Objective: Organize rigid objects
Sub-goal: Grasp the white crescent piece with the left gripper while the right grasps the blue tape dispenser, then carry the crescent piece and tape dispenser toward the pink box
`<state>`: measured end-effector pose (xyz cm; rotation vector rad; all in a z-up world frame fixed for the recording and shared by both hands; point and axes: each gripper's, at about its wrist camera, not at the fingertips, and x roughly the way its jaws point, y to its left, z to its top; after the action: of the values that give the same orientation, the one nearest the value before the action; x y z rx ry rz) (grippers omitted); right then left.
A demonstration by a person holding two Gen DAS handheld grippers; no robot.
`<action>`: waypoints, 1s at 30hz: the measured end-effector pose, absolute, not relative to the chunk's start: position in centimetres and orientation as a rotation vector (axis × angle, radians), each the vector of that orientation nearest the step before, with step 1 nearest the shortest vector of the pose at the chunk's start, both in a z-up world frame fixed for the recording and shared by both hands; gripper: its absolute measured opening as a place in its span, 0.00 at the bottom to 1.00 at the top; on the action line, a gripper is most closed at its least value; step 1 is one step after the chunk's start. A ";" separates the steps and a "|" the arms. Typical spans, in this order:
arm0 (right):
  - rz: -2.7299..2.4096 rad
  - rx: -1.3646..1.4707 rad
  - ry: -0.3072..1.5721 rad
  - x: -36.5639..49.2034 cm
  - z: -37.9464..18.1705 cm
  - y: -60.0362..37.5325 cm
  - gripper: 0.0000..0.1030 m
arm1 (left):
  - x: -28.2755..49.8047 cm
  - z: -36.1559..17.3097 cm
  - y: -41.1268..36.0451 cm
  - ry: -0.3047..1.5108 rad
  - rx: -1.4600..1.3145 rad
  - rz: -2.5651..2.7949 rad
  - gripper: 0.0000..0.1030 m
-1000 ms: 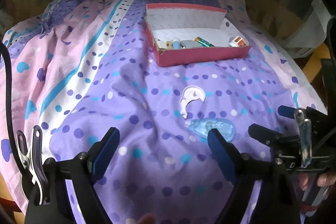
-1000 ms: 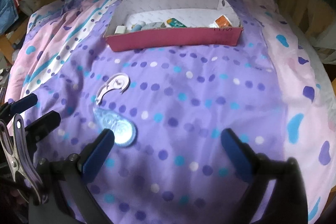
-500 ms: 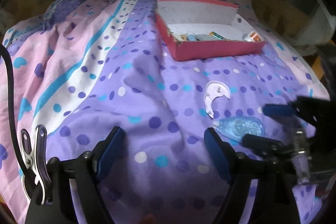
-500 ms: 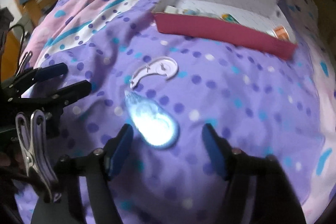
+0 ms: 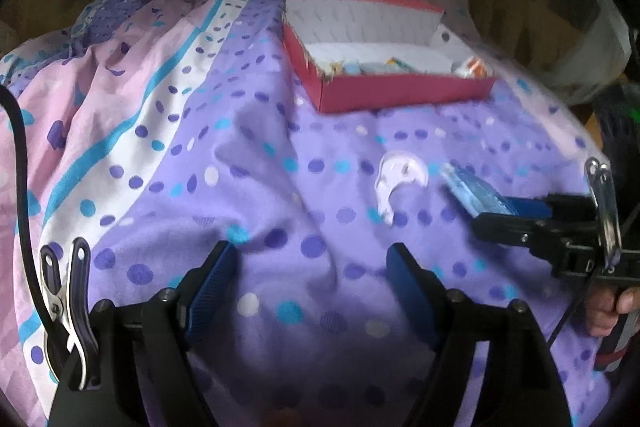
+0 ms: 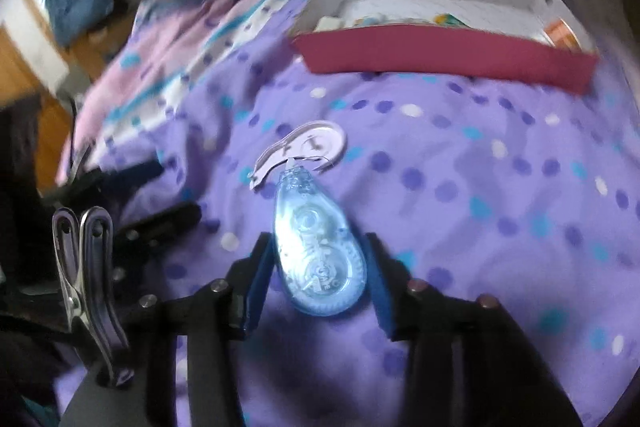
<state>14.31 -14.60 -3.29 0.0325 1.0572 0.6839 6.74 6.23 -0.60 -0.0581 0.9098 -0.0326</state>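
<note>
A clear blue correction-tape dispenser point(image 6: 318, 255) sits between the blue pads of my right gripper point(image 6: 318, 259), which is shut on it; it also shows in the left wrist view point(image 5: 476, 193), tilted off the bedspread. A flat white curved plastic piece point(image 6: 306, 147) lies on the purple dotted bedspread just beyond its tip, seen in the left wrist view too point(image 5: 396, 181). A red open box point(image 5: 400, 91) with several small items stands farther back, also in the right wrist view point(image 6: 444, 57). My left gripper point(image 5: 310, 279) is open and empty over the bedspread.
The bedspread point(image 5: 260, 167) is wrinkled, with a pink and white striped part on the left point(image 5: 100, 115). A headboard and furniture lie beyond the bed. The left gripper shows at the left of the right wrist view point(image 6: 136, 203).
My right gripper has moved in around the blue dispenser and closed its pads on it. The dispenser now tilts up. My left gripper has shifted slightly left and stays open.
</note>
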 end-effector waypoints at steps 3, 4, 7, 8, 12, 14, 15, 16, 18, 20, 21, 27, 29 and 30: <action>0.634 0.110 1.024 14.7 -2.4 -16.8 0.44 | 7.9 0.7 5.6 0.896 -0.032 -0.068 0.79; 0.609 0.137 1.013 14.8 -2.2 -17.6 0.44 | 8.4 1.0 5.2 0.902 -0.014 -0.091 0.79; 0.567 0.198 0.998 15.5 -2.1 -19.5 0.44 | 10.2 1.4 3.8 0.917 0.016 -0.193 0.76; 0.566 0.212 0.996 15.6 -2.1 -19.9 0.44 | 11.0 1.3 3.2 0.927 0.028 -0.221 0.75; 0.548 0.232 0.984 15.8 -1.8 -21.0 0.44 | 14.0 -0.4 0.8 0.979 0.072 -0.258 0.74; 0.540 0.229 0.983 15.8 -1.8 -21.3 0.44 | 15.1 -1.3 0.0 1.001 0.076 -0.258 0.74; 0.534 0.224 0.984 15.7 -1.9 -21.3 0.44 | 15.8 -2.1 -0.5 1.018 0.073 -0.270 0.74; 0.527 0.218 0.990 15.7 -2.0 -21.3 0.44 | 16.2 -2.8 -0.8 1.038 0.078 -0.272 0.74; 0.522 0.211 1.002 15.7 -2.2 -21.3 0.44 | 16.7 -4.7 -1.2 1.079 0.095 -0.245 0.74; 0.520 0.198 1.006 15.7 -2.3 -21.0 0.44 | 16.2 -5.3 -0.8 1.047 0.063 -0.248 0.74; 0.519 0.194 1.007 15.7 -2.3 -21.0 0.44 | 16.0 -5.3 -0.4 1.031 0.041 -0.251 0.69; 0.421 0.153 1.000 15.9 -2.8 -21.0 0.44 | 15.4 -5.0 1.4 0.967 -0.066 -0.237 0.41; 0.394 0.145 0.986 15.8 -2.7 -21.2 0.44 | 15.0 -4.8 1.3 0.946 -0.069 -0.232 0.41; 0.393 0.141 0.984 15.7 -2.7 -21.2 0.44 | 14.6 -4.6 1.3 0.940 -0.090 -0.267 0.41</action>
<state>15.73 -21.16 -2.69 0.1411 0.9843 0.3927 14.63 1.29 -4.58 -0.0905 0.9404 -0.2674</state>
